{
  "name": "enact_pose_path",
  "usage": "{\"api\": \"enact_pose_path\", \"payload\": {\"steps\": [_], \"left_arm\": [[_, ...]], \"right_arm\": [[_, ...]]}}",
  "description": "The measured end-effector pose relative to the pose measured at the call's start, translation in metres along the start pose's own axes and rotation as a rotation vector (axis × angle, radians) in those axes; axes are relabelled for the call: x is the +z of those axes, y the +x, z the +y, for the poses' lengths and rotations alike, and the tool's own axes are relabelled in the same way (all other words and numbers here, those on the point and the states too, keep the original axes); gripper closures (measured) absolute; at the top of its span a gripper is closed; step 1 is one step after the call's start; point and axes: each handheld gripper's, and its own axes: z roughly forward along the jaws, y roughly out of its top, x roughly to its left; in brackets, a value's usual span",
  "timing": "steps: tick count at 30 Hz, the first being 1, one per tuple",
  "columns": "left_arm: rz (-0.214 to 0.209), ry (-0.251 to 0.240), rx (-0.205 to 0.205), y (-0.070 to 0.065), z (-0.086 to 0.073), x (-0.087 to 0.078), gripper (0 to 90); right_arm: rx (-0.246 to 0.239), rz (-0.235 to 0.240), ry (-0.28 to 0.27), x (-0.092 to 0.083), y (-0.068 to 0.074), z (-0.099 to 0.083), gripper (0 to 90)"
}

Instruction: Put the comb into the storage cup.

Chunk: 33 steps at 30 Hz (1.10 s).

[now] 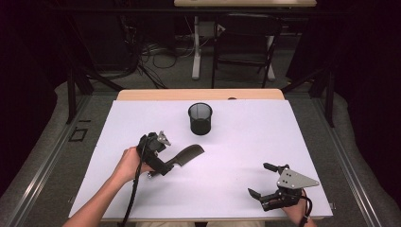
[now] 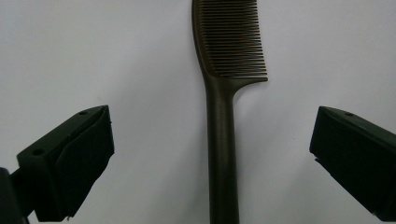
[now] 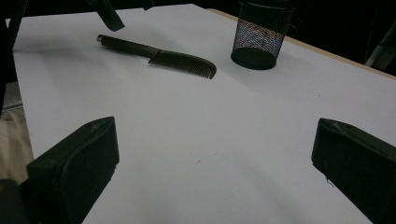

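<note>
We saw the white table [image 1: 246, 156] lit evenly from overhead in the high view, while the room behind it lay dim, almost black at both sides. That picture was soft and low in detail. Shadows on the sheet were faint; the mesh cup [image 1: 200, 118] cast only a small one at its foot. In the left gripper view the comb [image 2: 224, 93] was fairly sharp, its teeth distinct, and the near jaws were dark and slightly blurred. The right gripper view looked greyer, dimming toward its corners, without glare.
</note>
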Motion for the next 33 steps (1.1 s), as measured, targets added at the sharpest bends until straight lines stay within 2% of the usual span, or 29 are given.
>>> {"api": "enact_pose_path", "payload": {"steps": [9, 11, 12, 17, 22, 31, 33], "left_arm": [[0.01, 0.049, 0.006, -0.002, 0.007, 0.008, 0.0], [0.009, 0.064, 0.01, -0.003, 0.008, 0.01, 0.0], [0.019, 0.081, 0.014, -0.005, 0.01, 0.012, 0.0], [0.032, 0.106, 0.03, -0.007, 0.013, 0.015, 1.5], [0.035, 0.13, 0.035, -0.008, 0.016, 0.021, 17.9], [0.028, 0.174, 0.023, -0.006, 0.02, 0.026, 28.7], [0.029, 0.178, 0.016, -0.007, 0.021, 0.028, 34.9]], "right_arm": [[-0.004, 0.005, -0.001, 0.0, 0.0, 0.0, 0.4], [-0.005, 0.008, 0.013, 0.0, 0.0, 0.0, 0.4], [-0.008, 0.008, 0.011, 0.0, 0.0, 0.0, 0.5], [-0.006, 0.011, 0.012, 0.001, 0.0, 0.0, 0.6], [-0.006, 0.013, 0.01, 0.0, 0.0, 0.0, 0.5], [0.006, 0.016, 0.01, 0.001, 0.0, 0.0, 0.6], [0.006, 0.015, 0.016, 0.001, 0.0, 0.0, 0.6]]}}
